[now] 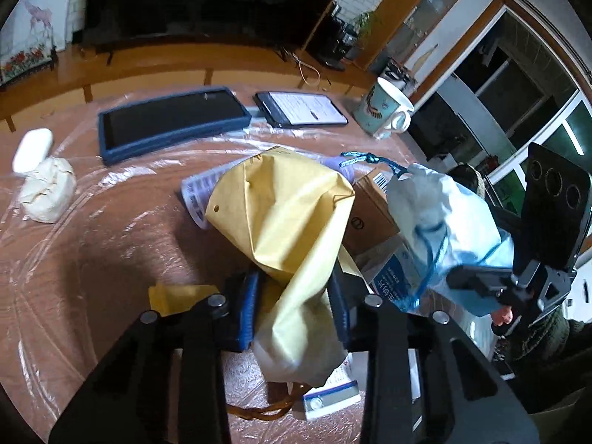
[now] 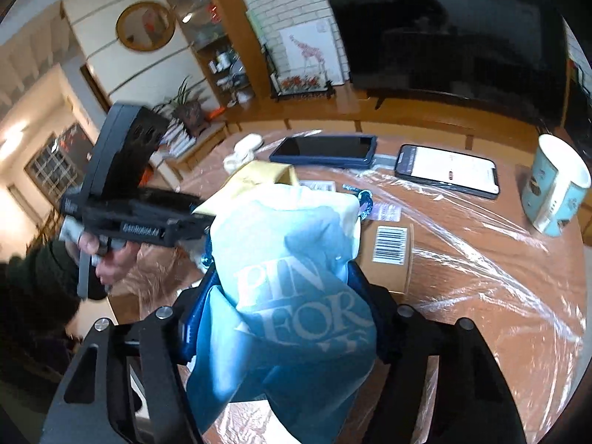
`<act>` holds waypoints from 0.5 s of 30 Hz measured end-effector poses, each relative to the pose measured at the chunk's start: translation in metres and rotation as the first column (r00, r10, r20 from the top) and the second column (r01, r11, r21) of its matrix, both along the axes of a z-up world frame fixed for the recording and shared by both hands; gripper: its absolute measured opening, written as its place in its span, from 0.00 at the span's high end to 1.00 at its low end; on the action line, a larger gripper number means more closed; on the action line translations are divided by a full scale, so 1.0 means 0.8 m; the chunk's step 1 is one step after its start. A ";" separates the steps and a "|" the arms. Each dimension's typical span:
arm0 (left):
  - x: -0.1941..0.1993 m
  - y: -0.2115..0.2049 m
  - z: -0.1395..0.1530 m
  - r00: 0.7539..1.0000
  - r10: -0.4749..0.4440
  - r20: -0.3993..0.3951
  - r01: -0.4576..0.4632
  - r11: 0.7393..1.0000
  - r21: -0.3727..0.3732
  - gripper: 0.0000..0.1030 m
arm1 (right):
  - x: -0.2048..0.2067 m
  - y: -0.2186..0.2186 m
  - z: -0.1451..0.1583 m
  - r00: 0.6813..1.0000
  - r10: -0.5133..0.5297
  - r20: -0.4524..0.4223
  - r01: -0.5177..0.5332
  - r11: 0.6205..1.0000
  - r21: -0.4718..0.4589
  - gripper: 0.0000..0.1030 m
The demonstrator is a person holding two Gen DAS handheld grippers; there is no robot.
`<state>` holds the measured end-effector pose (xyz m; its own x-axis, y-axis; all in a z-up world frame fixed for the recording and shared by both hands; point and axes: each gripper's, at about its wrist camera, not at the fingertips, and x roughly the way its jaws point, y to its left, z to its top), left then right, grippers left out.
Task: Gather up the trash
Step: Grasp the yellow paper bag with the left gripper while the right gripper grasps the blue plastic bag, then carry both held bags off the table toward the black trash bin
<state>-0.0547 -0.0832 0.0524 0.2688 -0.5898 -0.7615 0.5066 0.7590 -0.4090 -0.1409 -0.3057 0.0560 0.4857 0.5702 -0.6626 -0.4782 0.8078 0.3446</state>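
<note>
Trash is in both my grippers: my left gripper [image 1: 292, 310] has its fingers clamped on a crumpled yellow envelope [image 1: 285, 214], and my right gripper [image 2: 285, 307] pinches a light-blue drawstring bag [image 2: 292, 288]. Both bundles hang just above the plastic-covered table [image 2: 481, 259], near a cardboard box [image 2: 388, 259]. Farther off lie a tablet [image 1: 170, 118], a phone [image 1: 301, 107] and a mug [image 1: 384, 111].
</note>
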 end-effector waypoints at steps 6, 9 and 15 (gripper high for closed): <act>-0.018 0.015 0.026 0.993 0.086 0.076 -0.083 0.996 -0.036 0.67 | -0.010 -0.005 0.012 0.997 -0.065 0.032 0.064 0.997 0.032 0.37; -0.032 0.021 0.045 0.979 0.134 0.155 -0.133 0.991 -0.021 0.67 | -0.019 -0.007 0.018 0.995 -0.089 0.045 0.087 0.995 0.051 0.38; -0.058 0.032 0.061 0.965 0.160 0.207 -0.155 0.987 -0.042 0.67 | -0.035 -0.002 0.023 0.991 -0.125 0.056 0.123 0.991 0.047 0.38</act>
